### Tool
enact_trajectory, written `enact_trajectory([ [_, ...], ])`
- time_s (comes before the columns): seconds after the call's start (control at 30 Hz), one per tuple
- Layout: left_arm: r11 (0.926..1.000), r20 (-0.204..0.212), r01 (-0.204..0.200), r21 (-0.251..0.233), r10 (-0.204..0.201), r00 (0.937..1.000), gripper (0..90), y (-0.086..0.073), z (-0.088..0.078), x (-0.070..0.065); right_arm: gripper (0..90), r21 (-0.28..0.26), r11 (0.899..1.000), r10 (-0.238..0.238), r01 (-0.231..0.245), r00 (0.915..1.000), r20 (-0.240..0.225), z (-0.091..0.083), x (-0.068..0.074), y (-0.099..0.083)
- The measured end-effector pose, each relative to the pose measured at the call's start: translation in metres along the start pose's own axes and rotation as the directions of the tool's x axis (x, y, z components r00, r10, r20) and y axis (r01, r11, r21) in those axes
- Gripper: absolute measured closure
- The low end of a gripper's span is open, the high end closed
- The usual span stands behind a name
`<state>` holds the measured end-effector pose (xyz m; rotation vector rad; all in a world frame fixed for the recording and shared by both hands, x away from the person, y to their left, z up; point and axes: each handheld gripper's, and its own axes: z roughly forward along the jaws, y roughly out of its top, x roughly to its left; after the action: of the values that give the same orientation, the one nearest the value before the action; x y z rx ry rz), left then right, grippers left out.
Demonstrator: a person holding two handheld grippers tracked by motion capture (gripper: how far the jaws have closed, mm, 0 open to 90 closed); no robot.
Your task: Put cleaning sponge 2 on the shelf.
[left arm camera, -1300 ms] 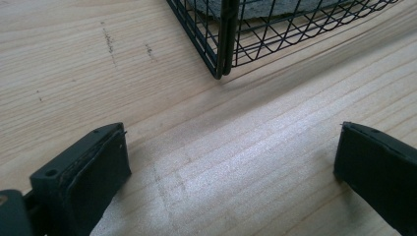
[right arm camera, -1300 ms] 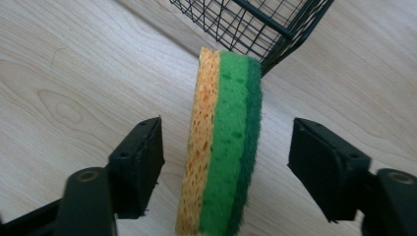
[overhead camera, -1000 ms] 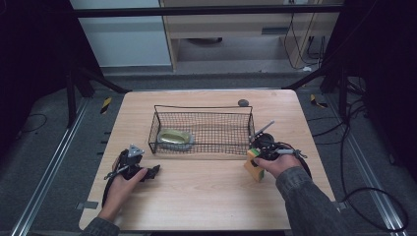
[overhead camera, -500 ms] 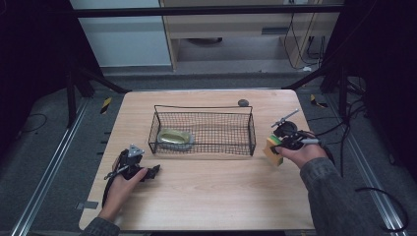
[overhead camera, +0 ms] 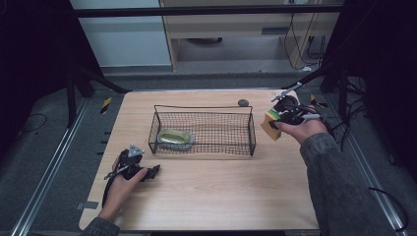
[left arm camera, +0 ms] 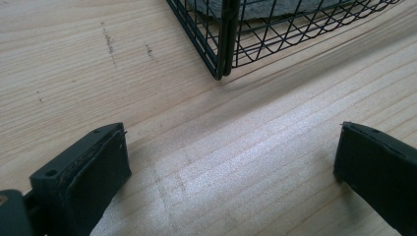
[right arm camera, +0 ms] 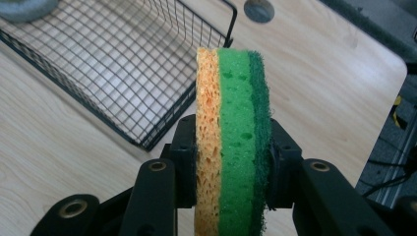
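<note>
Table (overhead camera: 206, 196): pale wood, the person's forearms coming in from the 6 o'clock edge of the high view.

Wire basket (overhead camera: 202, 130): sitting mid-table, its long axis running 9 to 3 o'clock. A flattish olive pouch (overhead camera: 174, 137) is lying inside at the 9 o'clock end; the 3 o'clock half of the floor is showing bare mesh.

Right gripper (overhead camera: 278, 119): hanging above the table just off the basket's 3 o'clock end wall, clamped on a sponge (right arm camera: 231, 142). The pads are squeezing the two broad faces: orange foam on one side, bright green in the middle, dark green scourer on the other. In the right gripper view the sponge is standing on edge, its long axis running straight out along the jaws and pointing toward the basket's near corner at about 11 o'clock. So the basket is lying toward 9 o'clock from the sponge in the high view, near but apart.

Left gripper (overhead camera: 150, 173): resting low at the basket's 7 o'clock corner, jaws standing wide apart with nothing between them. It is farther from the sponge than the right gripper.

Judgement: the next move is likely carrying the sponge over the 3 o'clock wall and down onto the bare mesh.

Small grey disc (overhead camera: 243, 103): lying on the table beyond the basket, at 12 o'clock.
</note>
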<state>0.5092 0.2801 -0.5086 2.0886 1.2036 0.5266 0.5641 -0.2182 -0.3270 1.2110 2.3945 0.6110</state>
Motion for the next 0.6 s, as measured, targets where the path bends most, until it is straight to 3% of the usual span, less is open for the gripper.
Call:
enact_trajectory([
  [0.6,1.0000,0.001,0.000,0.003,0.000,1.0000,0.0,0.000,0.000,0.000,64.6,-0.067,0.997,-0.042,0.041,0.9991,-0.004,-0.013,0.002,0.041],
])
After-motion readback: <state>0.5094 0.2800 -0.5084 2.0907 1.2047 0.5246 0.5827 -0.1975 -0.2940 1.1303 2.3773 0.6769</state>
